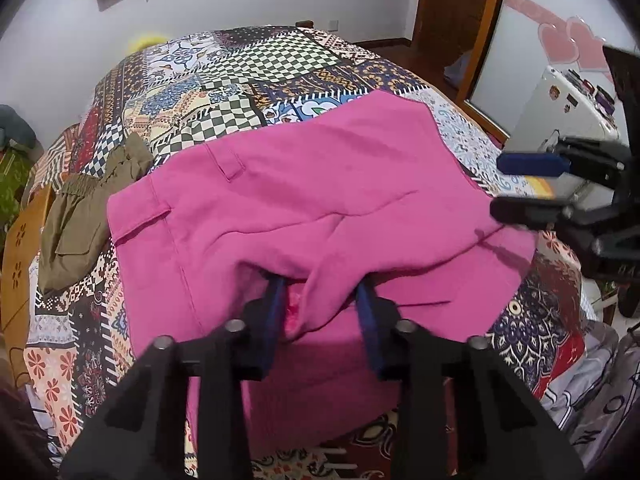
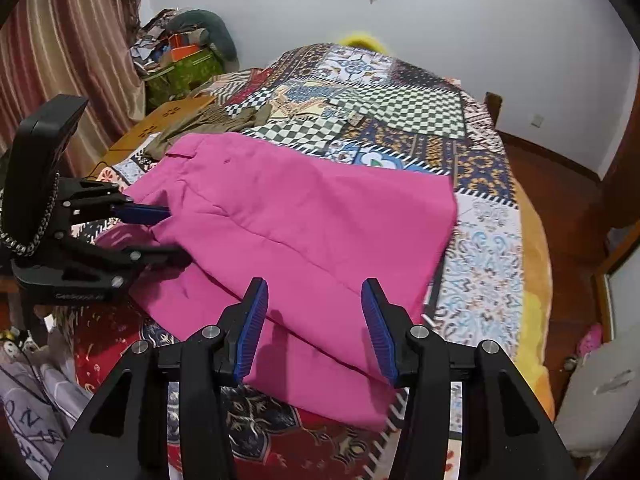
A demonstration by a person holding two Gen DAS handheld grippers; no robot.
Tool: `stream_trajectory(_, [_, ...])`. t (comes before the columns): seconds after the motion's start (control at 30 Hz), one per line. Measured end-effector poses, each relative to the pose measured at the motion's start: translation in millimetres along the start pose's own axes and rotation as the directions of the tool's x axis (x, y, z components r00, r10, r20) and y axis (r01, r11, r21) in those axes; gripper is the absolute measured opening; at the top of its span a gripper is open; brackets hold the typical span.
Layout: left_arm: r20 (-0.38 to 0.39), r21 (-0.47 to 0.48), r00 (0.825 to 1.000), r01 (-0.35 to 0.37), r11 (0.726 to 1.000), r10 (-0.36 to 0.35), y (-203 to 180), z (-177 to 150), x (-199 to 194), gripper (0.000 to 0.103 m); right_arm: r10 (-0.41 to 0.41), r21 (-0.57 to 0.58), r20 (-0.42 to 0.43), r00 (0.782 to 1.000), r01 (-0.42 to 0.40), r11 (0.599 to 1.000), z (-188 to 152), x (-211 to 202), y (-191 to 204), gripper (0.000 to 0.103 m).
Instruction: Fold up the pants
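Note:
Pink pants (image 1: 304, 184) lie folded on the patchwork bedspread (image 1: 256, 68); they also show in the right wrist view (image 2: 304, 216). My left gripper (image 1: 322, 280) is open, its fingertips tucked under a raised fold at the pants' near edge, with cloth draped between the jaws. In the right wrist view the left gripper (image 2: 168, 232) reaches into the pants' left side. My right gripper (image 2: 316, 300) is open and empty, hovering just above the near right part of the pants. In the left wrist view the right gripper (image 1: 500, 188) sits at the pants' right edge.
Olive-green pants (image 1: 84, 208) lie crumpled at the bed's left side, next to a wooden board (image 1: 20, 248). A white appliance (image 1: 560, 108) and a wooden door frame (image 1: 480, 20) stand to the right. Curtains (image 2: 60, 40) and piled boxes (image 2: 180, 60) are at the left.

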State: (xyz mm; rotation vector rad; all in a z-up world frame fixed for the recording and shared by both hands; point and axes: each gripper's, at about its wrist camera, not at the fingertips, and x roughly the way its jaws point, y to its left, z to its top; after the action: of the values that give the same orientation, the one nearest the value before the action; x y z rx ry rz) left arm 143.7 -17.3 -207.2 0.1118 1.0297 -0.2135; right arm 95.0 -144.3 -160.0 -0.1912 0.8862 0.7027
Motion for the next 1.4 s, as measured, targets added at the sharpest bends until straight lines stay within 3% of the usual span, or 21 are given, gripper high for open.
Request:
stream_trajectory(0.03, [0.0, -0.008, 1.0, 0.021, 1.0, -0.021, 1.5, 1.3, -0.2, 0.018, 0.008, -0.001, -0.003, 1.0, -0.008, 1.0, 0.8, 2.5, 1.5, 0.045])
stream_trajectory(0.27, [0.016, -0.029, 0.997, 0.072, 0.997, -0.071, 2.1, 9.1, -0.7, 0.007, 0.063, -0.008, -0.022, 0.998, -0.064, 0.998, 6.6, 17.4, 12.4, 0.045])
stream_trajectory(0.53, [0.051, -0.036, 0.99, 0.135, 0.99, -0.133, -0.9, 18.7, -11.9, 0.004, 0.107, -0.02, -0.041, 0.993, -0.108, 0.994, 13.7, 30.5, 24.7, 0.045])
stream_trajectory(0.87, [0.049, -0.007, 0.987, 0.153, 0.988, -0.152, -11.8, 7.9, -24.6, 0.004, 0.091, -0.024, -0.01, 0.996, -0.091, 0.996, 12.3, 34.2, 24.9, 0.045])
stream_trajectory(0.93, [0.047, -0.009, 0.987, 0.157, 0.988, -0.156, -11.7, 6.3, -25.1, 0.004, 0.095, -0.024, 0.002, 0.995, -0.095, 0.995, 12.0, 31.6, 24.3, 0.04])
stream_trajectory(1.1, [0.056, -0.007, 0.986, 0.155, 0.988, -0.154, -13.2, 4.6, -30.7, 0.004, 0.101, -0.055, 0.016, 0.995, -0.1, 0.993, 12.0, 25.3, 31.0, 0.016])
stream_trajectory(1.4, [0.056, 0.019, 0.986, 0.154, 0.988, -0.155, -21.1, -5.3, -43.6, 0.004, 0.106, -0.104, 0.018, 0.994, -0.104, 0.989, 8.0, 9.9, 39.8, 0.01])
